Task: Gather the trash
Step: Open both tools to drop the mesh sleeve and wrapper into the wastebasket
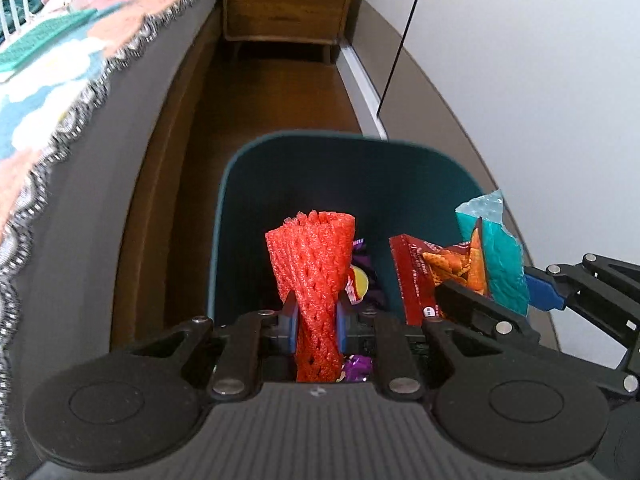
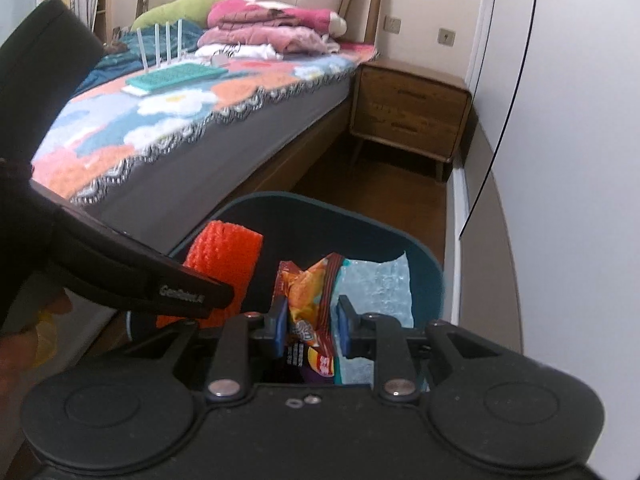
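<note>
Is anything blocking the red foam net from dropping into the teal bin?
Nothing visible does. The left gripper holds the red foam net over the open teal plastic bin, with only wrappers lying beneath.

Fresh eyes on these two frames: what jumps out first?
The red foam net, clamped in the left gripper over the teal bin. Next, the chip bag and bubble wrap pinched together in the right gripper above the same bin. Behind, the bed's bright floral blanket.
</note>
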Action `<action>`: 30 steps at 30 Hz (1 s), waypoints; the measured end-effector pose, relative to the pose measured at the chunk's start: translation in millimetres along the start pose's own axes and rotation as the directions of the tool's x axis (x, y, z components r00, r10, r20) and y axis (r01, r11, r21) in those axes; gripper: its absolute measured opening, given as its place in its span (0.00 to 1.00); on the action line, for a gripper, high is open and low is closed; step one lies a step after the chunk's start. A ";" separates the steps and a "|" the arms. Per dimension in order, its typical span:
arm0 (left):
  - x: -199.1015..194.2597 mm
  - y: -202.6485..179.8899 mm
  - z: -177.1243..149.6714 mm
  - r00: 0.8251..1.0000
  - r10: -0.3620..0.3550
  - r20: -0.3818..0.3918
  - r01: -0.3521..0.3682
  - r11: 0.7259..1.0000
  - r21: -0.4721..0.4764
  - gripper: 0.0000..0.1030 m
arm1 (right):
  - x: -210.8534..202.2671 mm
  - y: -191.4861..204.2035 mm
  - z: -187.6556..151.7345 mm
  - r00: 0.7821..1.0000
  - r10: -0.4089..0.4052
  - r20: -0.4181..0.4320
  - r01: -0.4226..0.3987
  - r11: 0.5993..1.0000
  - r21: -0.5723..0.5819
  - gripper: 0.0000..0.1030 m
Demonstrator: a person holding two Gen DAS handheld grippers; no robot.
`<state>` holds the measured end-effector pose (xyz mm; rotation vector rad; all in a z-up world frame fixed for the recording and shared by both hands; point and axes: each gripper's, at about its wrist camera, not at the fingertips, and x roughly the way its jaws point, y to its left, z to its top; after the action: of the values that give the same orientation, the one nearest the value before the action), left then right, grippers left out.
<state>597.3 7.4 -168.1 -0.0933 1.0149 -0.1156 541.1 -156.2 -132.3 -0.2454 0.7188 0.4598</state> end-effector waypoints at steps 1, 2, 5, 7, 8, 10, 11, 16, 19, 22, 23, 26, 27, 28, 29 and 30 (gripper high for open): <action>5.2 0.6 -1.2 1.000 0.000 -0.009 0.000 1.000 -0.003 0.16 | 3.4 0.9 -2.5 1.000 -0.002 -0.009 0.002 1.000 -0.005 0.23; 11.1 1.4 -3.0 1.000 0.000 -0.023 0.000 1.000 -0.008 0.16 | 6.3 1.5 -4.8 1.000 0.004 -0.017 -0.004 1.000 -0.007 0.23; 24.8 4.0 -5.5 0.999 -0.005 -0.051 0.004 1.000 -0.011 0.17 | 13.0 3.5 -8.8 0.999 0.015 -0.039 -0.015 1.000 -0.016 0.24; 30.3 4.7 -7.2 0.998 -0.001 -0.059 0.001 1.000 -0.007 0.17 | 15.3 4.1 -10.4 0.998 0.028 -0.053 -0.028 0.999 -0.018 0.26; 31.5 4.6 -7.8 0.998 -0.002 -0.058 0.001 1.000 -0.005 0.17 | 16.3 4.4 -11.2 0.998 0.030 -0.059 -0.031 0.999 -0.019 0.27; 34.4 3.9 -8.6 0.998 -0.005 -0.064 0.005 1.000 -0.003 0.17 | 16.6 5.1 -12.7 0.997 0.031 -0.069 -0.033 0.999 -0.023 0.28; 35.6 3.1 -9.1 0.997 -0.004 -0.072 0.004 1.000 -0.002 0.18 | 16.4 5.3 -13.1 0.997 0.034 -0.074 -0.035 0.999 -0.022 0.30; 32.2 -0.3 -7.7 0.997 0.010 -0.071 -0.009 1.000 0.004 0.28 | 10.5 3.9 -12.9 0.996 0.043 -0.076 -0.044 0.999 -0.013 0.45; 24.8 2.3 -5.3 0.998 0.003 -0.060 -0.004 1.000 -0.018 0.30 | 4.1 1.7 -12.5 0.997 0.038 -0.062 -0.039 0.999 -0.010 0.53; 13.5 4.7 -6.8 0.999 0.018 -0.033 -0.018 1.000 -0.025 0.56 | -3.5 -2.7 -12.6 0.998 0.042 -0.053 -0.042 0.999 0.016 0.61; 7.5 7.0 -7.7 1.000 0.015 -0.016 -0.015 0.999 -0.033 0.70 | -7.6 -4.1 -12.0 0.997 0.054 -0.046 -0.053 0.998 0.029 0.68; -9.0 8.7 -6.0 1.000 0.013 0.024 -0.012 0.999 -0.044 0.71 | -18.1 -6.2 -6.3 0.998 0.052 -0.023 -0.051 0.998 0.042 0.72; -14.6 8.3 -5.9 0.999 0.015 0.029 -0.014 0.999 -0.044 0.71 | -22.9 -5.5 -4.8 0.998 0.052 -0.017 -0.052 0.998 0.043 0.73; -19.6 7.9 -6.5 0.999 0.016 0.034 -0.014 0.999 -0.045 0.71 | -29.0 -4.7 -3.5 0.999 0.053 -0.009 -0.053 0.998 0.045 0.77; -26.3 7.7 -7.4 0.999 0.016 0.039 -0.015 0.999 -0.046 0.71 | -36.1 -4.0 -2.9 0.999 0.052 0.000 -0.052 0.998 0.044 0.80; -31.9 7.2 -7.4 0.999 0.018 0.043 -0.016 0.999 -0.046 0.71 | -43.5 -2.7 -1.1 0.999 0.047 0.006 -0.048 0.998 0.043 0.81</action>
<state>574.8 18.8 -146.1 -0.1286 0.9748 -0.0745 513.1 -172.8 -103.3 -0.1872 0.7299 0.4897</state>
